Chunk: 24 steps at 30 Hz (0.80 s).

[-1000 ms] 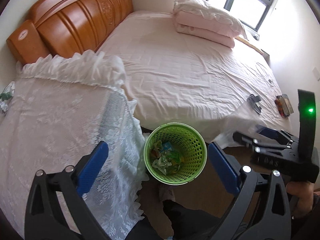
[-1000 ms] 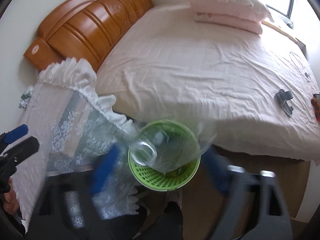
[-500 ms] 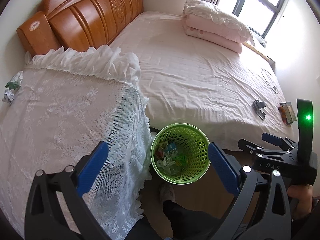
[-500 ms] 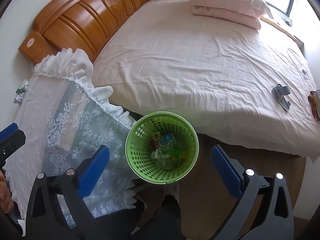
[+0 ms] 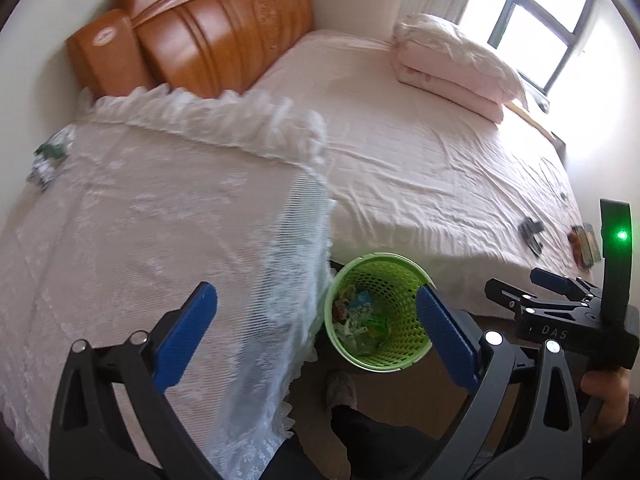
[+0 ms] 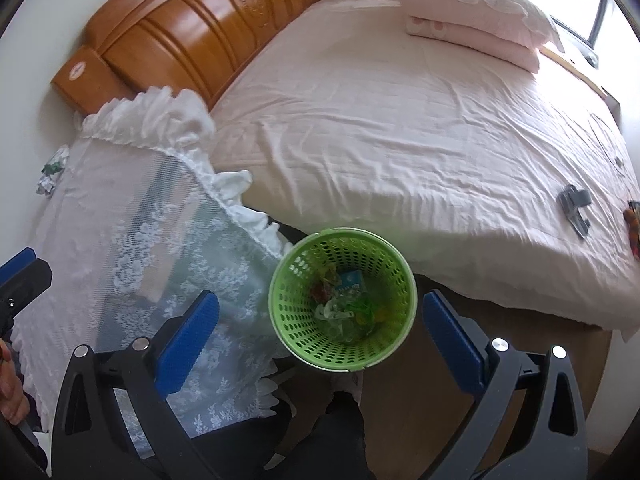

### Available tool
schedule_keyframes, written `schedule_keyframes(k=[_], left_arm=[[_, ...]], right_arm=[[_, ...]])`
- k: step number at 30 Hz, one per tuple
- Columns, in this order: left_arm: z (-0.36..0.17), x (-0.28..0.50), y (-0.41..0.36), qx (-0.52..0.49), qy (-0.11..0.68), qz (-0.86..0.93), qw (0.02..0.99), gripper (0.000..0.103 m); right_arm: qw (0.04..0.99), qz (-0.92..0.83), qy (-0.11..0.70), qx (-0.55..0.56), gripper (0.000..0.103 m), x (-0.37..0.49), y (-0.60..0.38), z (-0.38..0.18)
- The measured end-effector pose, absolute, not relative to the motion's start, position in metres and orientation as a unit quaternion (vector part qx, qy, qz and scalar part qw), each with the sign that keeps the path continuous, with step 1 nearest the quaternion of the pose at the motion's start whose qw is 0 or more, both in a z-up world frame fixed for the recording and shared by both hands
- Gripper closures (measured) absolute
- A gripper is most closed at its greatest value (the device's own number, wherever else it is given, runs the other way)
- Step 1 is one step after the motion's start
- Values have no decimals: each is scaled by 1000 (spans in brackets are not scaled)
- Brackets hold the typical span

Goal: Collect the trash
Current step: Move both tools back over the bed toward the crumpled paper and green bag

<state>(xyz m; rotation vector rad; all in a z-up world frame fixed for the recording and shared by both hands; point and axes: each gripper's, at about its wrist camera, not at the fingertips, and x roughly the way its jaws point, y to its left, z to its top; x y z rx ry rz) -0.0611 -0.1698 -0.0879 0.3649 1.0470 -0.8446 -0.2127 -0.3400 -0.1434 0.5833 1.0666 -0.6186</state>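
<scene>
My right gripper [image 6: 320,332] hangs over the green basket [image 6: 280,300], fingers [image 6: 450,338] wide and empty; crumpled trash [image 5: 48,158] lies far beyond my left gripper [image 5: 316,330], equally spread.

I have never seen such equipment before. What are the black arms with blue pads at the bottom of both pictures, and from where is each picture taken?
They are hand-held grasping tools, one in each of a person's hands, not a robot. Each carries a wide-angle camera looking forward along its two blue pads. One picture comes from the left tool, the other from the right tool. Both tools are open and hold nothing. Between nightstand and bed stands a green basket with wrappers in it. The lace-covered nightstand still has crumpled trash at its far edge. On the bed lie folded bedding and a grey clip.
</scene>
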Motion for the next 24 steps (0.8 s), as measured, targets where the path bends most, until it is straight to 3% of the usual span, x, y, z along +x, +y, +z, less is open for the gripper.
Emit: schedule_keyframes(k=[24], left_arm=[[-92, 110, 52, 41, 497, -131, 857, 8]], right_arm=[[837, -27, 537, 107, 2, 85, -168, -139]])
